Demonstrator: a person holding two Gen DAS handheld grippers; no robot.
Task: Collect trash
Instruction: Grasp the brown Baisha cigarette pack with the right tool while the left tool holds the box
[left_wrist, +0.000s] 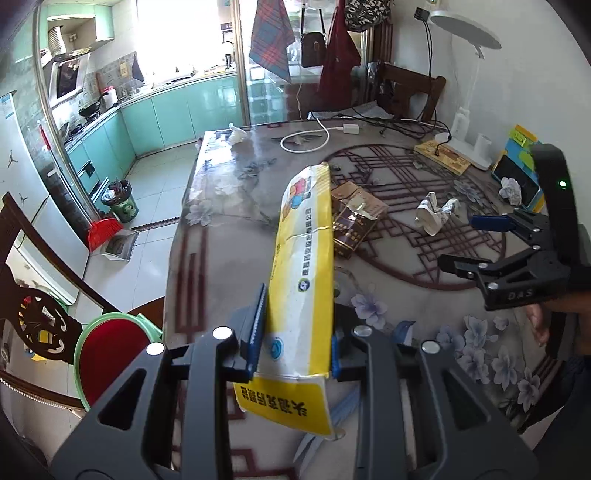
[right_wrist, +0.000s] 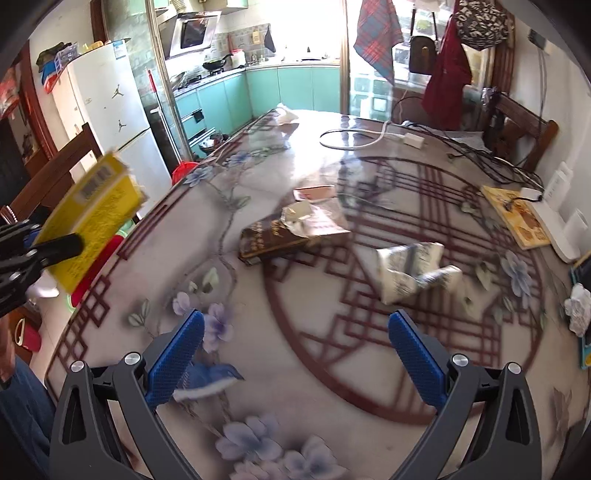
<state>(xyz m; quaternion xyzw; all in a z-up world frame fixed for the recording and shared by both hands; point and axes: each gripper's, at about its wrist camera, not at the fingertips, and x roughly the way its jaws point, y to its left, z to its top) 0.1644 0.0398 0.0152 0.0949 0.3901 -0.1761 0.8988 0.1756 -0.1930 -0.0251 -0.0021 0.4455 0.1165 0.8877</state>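
Two handheld grippers over one floral-patterned table (right_wrist: 295, 166).

Left gripper (left_wrist: 295, 332): blue pads pressed narrow against both sides of a long yellow-and-white carton (left_wrist: 306, 258), which is lifted clear of the tabletop and juts forward along the fingers. Its near end drops below the jaws and is cut off by the gripper body. In the right wrist view the same carton (right_wrist: 96, 218) appears at the far left edge, blurred, barcode side up.

Right gripper (right_wrist: 295, 354): blue pads wide apart, nothing between them, hovering above the near part of the table. In the left wrist view it sits at the right edge (left_wrist: 465, 240), its handle and the person's hand partly out of frame.

Trash on the table:
- dark brown box (right_wrist: 273, 240), mid-table, torn open; contents hard to make out.
- crumpled white wrapper (right_wrist: 410, 273), right of the box, smeared by motion.
- white paper wad (right_wrist: 580, 306), far right edge, partly cut off.
- tissue (left_wrist: 236, 134), far left corner of the table, small and washed out by glare.

Green trash bin (left_wrist: 123, 203): on the kitchen floor, left of the table, beside a red broom head (left_wrist: 101, 230).

Red stool with green rim (left_wrist: 110, 354): near left, partly hidden behind the left gripper.
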